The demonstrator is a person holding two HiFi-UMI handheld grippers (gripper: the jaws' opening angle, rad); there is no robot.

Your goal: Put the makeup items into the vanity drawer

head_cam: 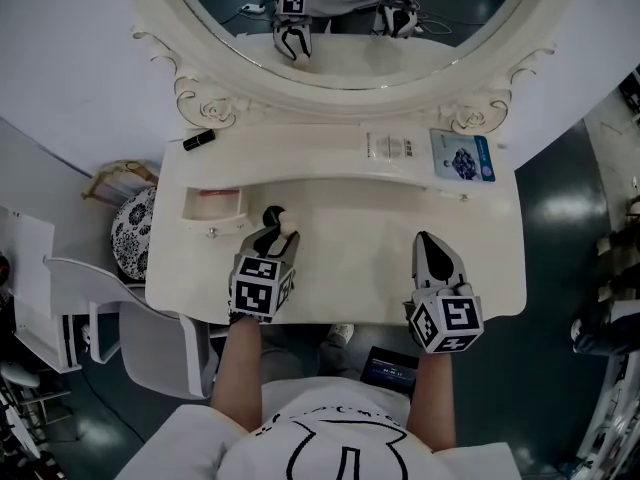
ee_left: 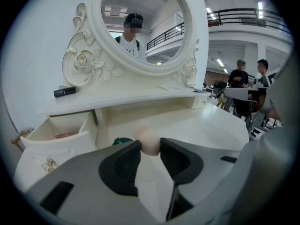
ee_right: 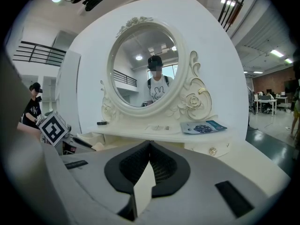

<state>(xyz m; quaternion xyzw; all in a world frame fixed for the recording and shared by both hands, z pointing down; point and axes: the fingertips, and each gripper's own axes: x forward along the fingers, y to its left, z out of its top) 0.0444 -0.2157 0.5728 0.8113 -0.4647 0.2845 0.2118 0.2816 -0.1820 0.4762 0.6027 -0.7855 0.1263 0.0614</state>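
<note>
A beige egg-shaped makeup sponge [ee_left: 150, 141] sits between my left gripper's [ee_left: 150, 146] fingertips, and both pads touch its sides. In the head view the sponge [head_cam: 289, 221] lies on the vanity top just right of the open left drawer [head_cam: 212, 226]. A dark green item [ee_left: 123, 140] lies beside the left jaw. The open drawer [ee_left: 56, 128] holds a pink item [ee_left: 65, 135]. My right gripper [head_cam: 430, 243] rests over the right side of the top, jaws shut with nothing between them [ee_right: 149, 146].
A black tube [head_cam: 198, 139] lies on the upper shelf at the left, a blue booklet [head_cam: 462, 155] at the right. The oval mirror [head_cam: 350, 28] stands behind. A white chair [head_cam: 150, 313] and a patterned stool [head_cam: 130, 230] stand left of the vanity.
</note>
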